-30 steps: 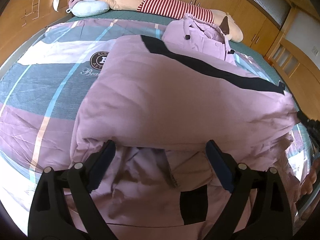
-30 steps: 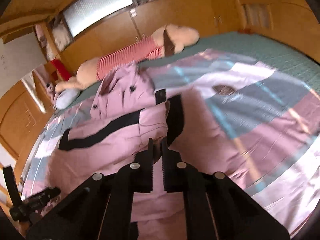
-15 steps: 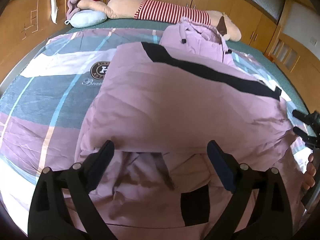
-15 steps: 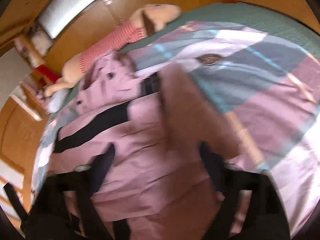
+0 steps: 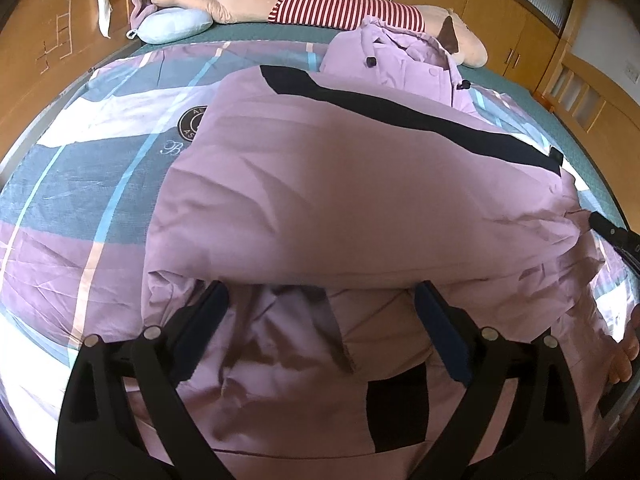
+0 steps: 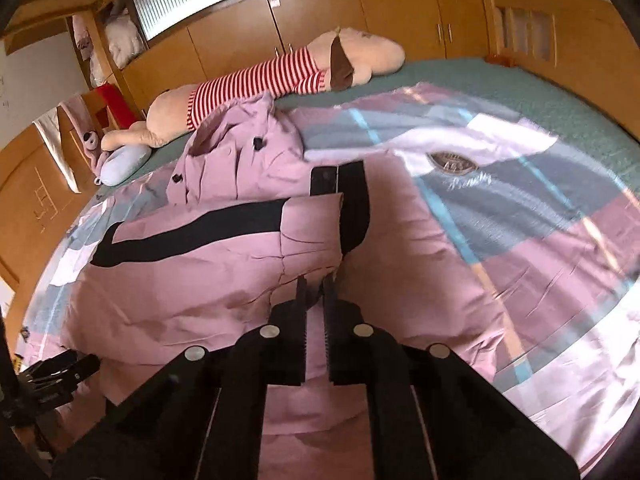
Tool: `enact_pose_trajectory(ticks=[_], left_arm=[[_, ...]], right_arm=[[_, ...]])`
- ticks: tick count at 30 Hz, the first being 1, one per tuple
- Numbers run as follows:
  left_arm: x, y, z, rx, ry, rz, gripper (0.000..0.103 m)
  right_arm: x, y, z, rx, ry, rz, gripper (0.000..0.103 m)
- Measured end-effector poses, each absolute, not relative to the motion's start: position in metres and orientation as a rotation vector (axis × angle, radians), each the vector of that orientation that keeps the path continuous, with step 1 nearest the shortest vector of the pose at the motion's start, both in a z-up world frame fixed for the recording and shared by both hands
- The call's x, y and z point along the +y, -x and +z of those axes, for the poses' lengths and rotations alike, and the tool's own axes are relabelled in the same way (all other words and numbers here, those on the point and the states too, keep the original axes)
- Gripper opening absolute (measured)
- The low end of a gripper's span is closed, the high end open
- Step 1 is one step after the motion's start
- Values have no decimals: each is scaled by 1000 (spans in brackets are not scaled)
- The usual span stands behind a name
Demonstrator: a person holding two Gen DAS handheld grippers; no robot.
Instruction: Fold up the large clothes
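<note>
A large lilac jacket (image 5: 360,200) with a black stripe lies on the bed, its lower part folded up over the body; it also shows in the right wrist view (image 6: 192,280). Its hood (image 5: 400,64) points toward the headboard. My left gripper (image 5: 320,312) is open and empty, just above the near fold edge. My right gripper (image 6: 314,284) is shut on a fold of the jacket at its right side, below the black cuff (image 6: 352,208).
The bed has a striped lilac, grey and white cover (image 5: 80,184). A long plush dog in a red striped shirt (image 5: 344,8) and a pale blue pillow (image 5: 176,28) lie at the head. Wooden cabinets (image 6: 360,20) surround the bed.
My right gripper opened half a second ago and has closed again on the jacket's right side. My left gripper stayed open and drew slightly closer to the fold.
</note>
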State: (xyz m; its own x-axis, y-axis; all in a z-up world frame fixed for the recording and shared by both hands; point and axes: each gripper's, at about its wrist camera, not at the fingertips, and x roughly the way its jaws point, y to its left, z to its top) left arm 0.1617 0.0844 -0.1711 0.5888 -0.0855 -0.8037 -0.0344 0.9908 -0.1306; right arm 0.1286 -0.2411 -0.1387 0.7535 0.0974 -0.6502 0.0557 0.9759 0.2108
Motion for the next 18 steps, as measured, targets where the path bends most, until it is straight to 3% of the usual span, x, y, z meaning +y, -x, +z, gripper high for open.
enact_pose_trajectory(ticks=[8,12,14,15,16,18], left_arm=[[84,-162,-171,941,134,-29,96],[86,-159,-166,911,149,-24,96],[88,-156,-159,868,153,-16,96],[90,-154,-153,835,145,-4,96],[91,-152,-150,817,137,6,96],[93,-152,-146,798,122,26,99]], right_arm=[[-281,-127,-126,645,-239,-189,0],[-302,-133,-139,730,-409,-103,0],[-296,-137,-146,777,-420,-71,23],[-289,-138,-147,789,-411,-54,59],[-283,-136,-146,770,-405,-38,82],[-269,-134,-143,759,-364,5,83]])
